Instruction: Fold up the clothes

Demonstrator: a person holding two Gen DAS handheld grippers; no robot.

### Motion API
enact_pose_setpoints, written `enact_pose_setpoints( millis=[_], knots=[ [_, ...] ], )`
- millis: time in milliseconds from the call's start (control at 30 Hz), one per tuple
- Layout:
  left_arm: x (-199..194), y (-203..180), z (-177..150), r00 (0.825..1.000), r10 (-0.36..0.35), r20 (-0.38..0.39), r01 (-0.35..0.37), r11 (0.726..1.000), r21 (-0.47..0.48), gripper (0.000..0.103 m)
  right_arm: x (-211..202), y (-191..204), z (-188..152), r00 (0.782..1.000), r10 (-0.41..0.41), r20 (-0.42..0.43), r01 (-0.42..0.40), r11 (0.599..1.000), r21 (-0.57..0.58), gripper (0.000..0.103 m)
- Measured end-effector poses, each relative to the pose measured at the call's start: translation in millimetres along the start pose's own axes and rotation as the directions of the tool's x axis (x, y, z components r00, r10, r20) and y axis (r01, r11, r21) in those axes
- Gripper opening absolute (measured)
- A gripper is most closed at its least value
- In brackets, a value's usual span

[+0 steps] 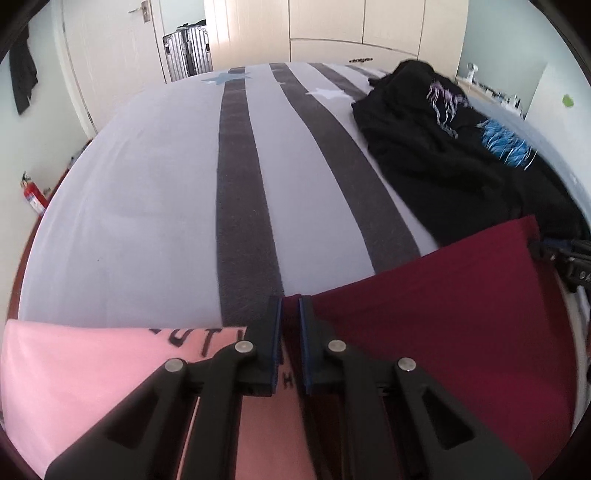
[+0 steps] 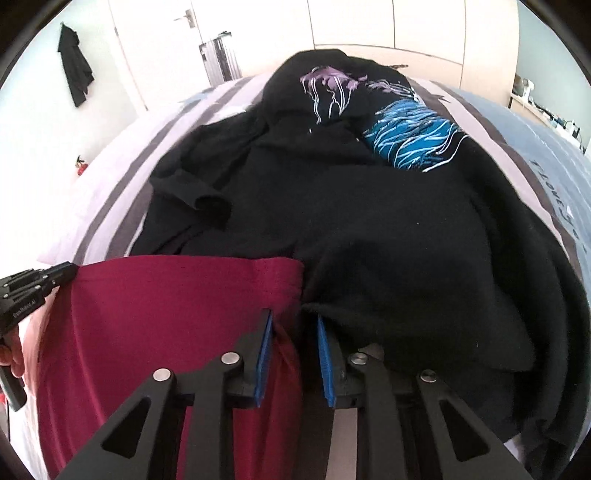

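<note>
Fingers (image 1: pixel 271 332) of two grippers pinching one maroon garment (image 1: pixel 443 295), one pink garment (image 1: pixel 92 362), black clothes pile (image 2: pixel 369 221)

Bed with grey, dark-striped cover (image 1: pixel 166 184), cream wardrobe doors (image 1: pixel 369 26), white door with metal handle (image 1: pixel 110 37), silver ribbed suitcase (image 1: pixel 188 51), red fire extinguisher (image 1: pixel 33 197), pale green walls (image 1: pixel 40 118)

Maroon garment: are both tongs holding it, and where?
Yes. The left tongs pinch the maroon garment at its top edge's left corner; the right tongs pinch the same edge's right corner.
</note>
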State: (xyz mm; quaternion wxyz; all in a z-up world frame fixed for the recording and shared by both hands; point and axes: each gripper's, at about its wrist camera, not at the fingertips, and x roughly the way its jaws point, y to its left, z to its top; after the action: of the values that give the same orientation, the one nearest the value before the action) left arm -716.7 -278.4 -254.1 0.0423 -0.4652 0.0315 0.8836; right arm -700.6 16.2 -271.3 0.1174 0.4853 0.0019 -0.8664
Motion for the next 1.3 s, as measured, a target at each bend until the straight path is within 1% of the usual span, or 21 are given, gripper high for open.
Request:
enact_pose_setpoints(
  millis=[67, 133, 167, 233, 333, 467, 500, 567, 600, 633, 667, 700, 733, 767, 867, 933, 967, 1033, 1133, 1233, 1300],
  knots=[
    [-1.3, 2.0, 3.4, 1.0, 0.013, 0.012, -0.013, 0.999, -0.044, 0.011, 1.8, 0.6, 0.6, 1.0, -0.004, 0.006, 0.004, 1.0, -0.017, 0.022],
    [-10.7, 10.0, 7.5, 0.999, 0.019, 0.04, -0.014, 0.993, -0.117, 0.011, 1.7, 0.0, 1.8, 1.0, -0.008, 0.017, 0.008, 0.999, -0.036, 0.022],
    [-17.2, 10.9, 7.8, 0.999, 0.013, 0.05, -0.007, 0.992, -0.125, 0.011, -0.1, 0.2, 1.9, 1.0, -0.012, 0.024, 0.013, 0.999, -0.041, 0.022],
    [-33.9, 6.2, 4.6, 0.998, -0.016, 0.065, 0.022, 0.995, -0.097, 0.011, -6.6, 1.8, 0.6, 0.999, -0.023, 0.041, 0.025, 0.999, -0.047, 0.022],
    [-64.8, -14.5, -16.3, 0.992, -0.108, 0.061, 0.11, 0.994, -0.023, 0.011, -17.6, 5.9, -4.6, 0.998, -0.027, 0.061, 0.031, 0.998, -0.061, 0.022],
    [-83.7, -38.8, -60.0, 0.981, -0.191, -0.027, 0.192, 0.981, 0.019, 0.011, -39.6, 22.3, -34.1, 0.997, 0.056, 0.044, -0.05, 0.99, -0.131, 0.022],
    [-84.5, -42.3, -70.4, 0.979, -0.196, -0.047, 0.198, 0.98, 0.032, 0.011, -45.1, 26.3, -41.5, 0.996, 0.077, 0.039, -0.07, 0.986, -0.149, 0.022],
    [-78.7, -40.0, -86.8, 0.982, -0.174, -0.073, 0.178, 0.983, 0.049, 0.011, -56.1, 34.5, -56.2, 0.993, 0.118, 0.028, -0.111, 0.977, -0.183, 0.022],
    [-74.5, -32.5, -90.9, 0.983, -0.168, -0.081, 0.171, 0.985, 0.029, 0.01, -55.4, 35.2, -63.4, 0.994, 0.111, 0.017, -0.106, 0.974, -0.198, 0.022],
    [-70.2, -25.0, -94.9, 0.983, -0.161, -0.088, 0.163, 0.987, 0.009, 0.004, -47.9, 32.3, -70.3, 0.997, 0.076, 0.0, -0.075, 0.974, -0.213, 0.022],
    [-70.7, -21.8, -96.9, 0.983, -0.16, -0.088, 0.16, 0.987, -0.002, 0.002, -42.9, 27.2, -73.5, 0.998, 0.056, -0.005, -0.056, 0.976, -0.211, 0.017],
    [-76.1, -23.2, -96.6, 0.983, -0.163, -0.08, 0.163, 0.987, -0.005, 0.002, -40.5, 19.9, -72.7, 0.999, 0.052, 0.001, -0.051, 0.98, -0.191, 0.008],
    [-81.5, -24.5, -96.4, 0.984, -0.166, -0.072, 0.166, 0.986, -0.008, 0.002, -38.2, 12.5, -71.9, 0.999, 0.048, 0.008, -0.045, 0.984, -0.171, 0.002],
    [-86.9, -25.9, -96.1, 0.984, -0.169, -0.064, 0.168, 0.986, -0.01, 0.002, -35.8, 5.1, -71.1, 0.999, 0.043, 0.014, -0.04, 0.988, -0.15, 0.0],
    [-103.2, -30.1, -95.4, 0.983, -0.177, -0.039, 0.177, 0.984, -0.018, 0.002, -38.0, -1.2, -64.3, 0.999, 0.026, 0.022, -0.024, 0.993, -0.116, 0.0],
    [-114.0, -32.9, -94.9, 0.983, -0.183, -0.022, 0.182, 0.983, -0.022, 0.002, -45.8, 1.0, -62.7, 0.999, 0.034, 0.022, -0.031, 0.994, -0.102, 0.0],
    [-120.0, -37.0, -96.8, 0.979, -0.201, -0.02, 0.201, 0.979, -0.024, 0.002, -50.9, 3.9, -63.3, 0.999, 0.043, 0.023, -0.041, 0.994, -0.106, 0.004],
    [-129.3, -54.2, -110.6, 0.97, -0.241, -0.041, 0.241, 0.97, -0.005, 0.002, -64.1, 13.6, -69.2, 0.996, 0.08, 0.025, -0.076, 0.988, -0.135, 0.004],
    [-138.2, -77.1, -137.0, 0.958, -0.273, -0.086, 0.276, 0.961, 0.026, 0.002, -87.6, 24.3, -95.9, 0.991, 0.137, 0.01, -0.134, 0.979, -0.15, 0.004],
    [-131.9, -73.4, -175.8, 0.955, -0.251, -0.159, 0.256, 0.967, 0.008, 0.002, -106.6, 30.9, -127.9, 0.987, 0.161, -0.014, -0.161, 0.976, -0.147, 0.004],
    [-130.8, -62.1, -192.6, 0.96, -0.226, -0.166, 0.231, 0.973, 0.011, 0.002, -115.6, 30.5, -149.6, 0.986, 0.165, -0.034, -0.168, 0.976, -0.138, 0.004]
  ],
)
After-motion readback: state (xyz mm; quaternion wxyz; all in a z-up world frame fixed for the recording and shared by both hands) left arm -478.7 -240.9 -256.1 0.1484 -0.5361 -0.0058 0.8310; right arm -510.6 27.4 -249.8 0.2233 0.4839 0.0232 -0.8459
